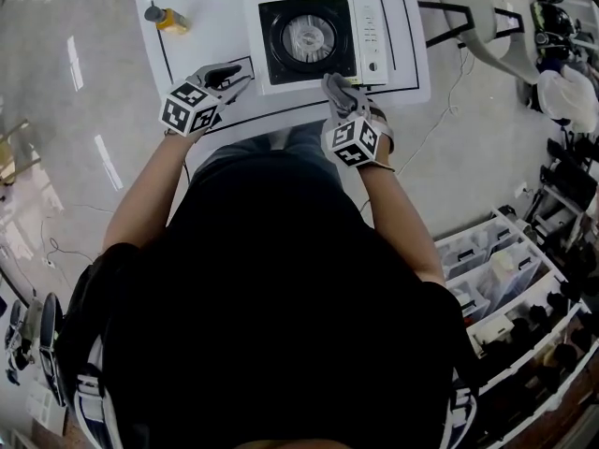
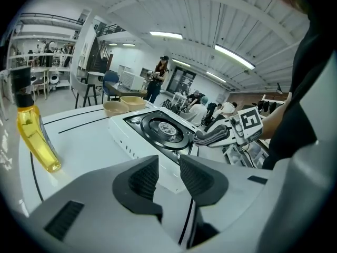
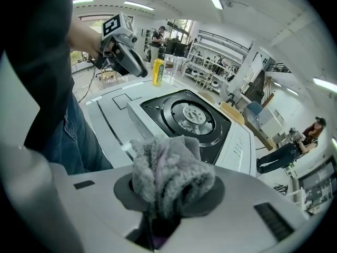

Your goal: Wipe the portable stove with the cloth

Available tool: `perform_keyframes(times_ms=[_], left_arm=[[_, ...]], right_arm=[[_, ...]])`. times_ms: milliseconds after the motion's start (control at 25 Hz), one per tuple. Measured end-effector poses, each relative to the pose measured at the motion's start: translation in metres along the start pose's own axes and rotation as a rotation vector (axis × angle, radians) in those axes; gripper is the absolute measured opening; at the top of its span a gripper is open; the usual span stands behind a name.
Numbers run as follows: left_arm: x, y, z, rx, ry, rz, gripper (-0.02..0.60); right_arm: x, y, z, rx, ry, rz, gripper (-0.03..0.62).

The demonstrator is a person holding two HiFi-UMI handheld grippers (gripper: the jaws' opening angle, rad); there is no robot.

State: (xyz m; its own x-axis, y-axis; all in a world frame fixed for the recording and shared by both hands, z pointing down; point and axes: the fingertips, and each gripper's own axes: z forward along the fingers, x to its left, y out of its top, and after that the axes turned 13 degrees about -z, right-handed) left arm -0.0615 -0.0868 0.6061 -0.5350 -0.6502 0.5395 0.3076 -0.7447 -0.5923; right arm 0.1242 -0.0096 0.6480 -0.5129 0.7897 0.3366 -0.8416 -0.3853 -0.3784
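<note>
Portable stove sits at our 12 o'clock on the white table. Our right gripper, clamped on the bunched cloth, is at its 5 o'clock corner. Our left gripper, jaws apart and empty, hangs at 8 o'clock. We judge it best to press the cloth flat and sweep evenly, steadying the stove if it slides.

White table, portable stove, yellow bottle, tan bowls

Yellow bottle, tan bowls, white table
</note>
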Motion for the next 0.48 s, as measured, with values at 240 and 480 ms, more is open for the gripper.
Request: perform_keyframes(times_ms=[240,480], left_arm=[[0.005,-0.013,-0.012,0.000,0.000,-0.015,0.137],[0.019,-0.024,-0.026,-0.010,0.015,-0.035,0.137]], right_arm=[[0.019,0.029,0.006,-0.038,0.043,-0.030,0.114],[0.035,0.055,0.014,-0.078,0.078,-0.049,0.114]])
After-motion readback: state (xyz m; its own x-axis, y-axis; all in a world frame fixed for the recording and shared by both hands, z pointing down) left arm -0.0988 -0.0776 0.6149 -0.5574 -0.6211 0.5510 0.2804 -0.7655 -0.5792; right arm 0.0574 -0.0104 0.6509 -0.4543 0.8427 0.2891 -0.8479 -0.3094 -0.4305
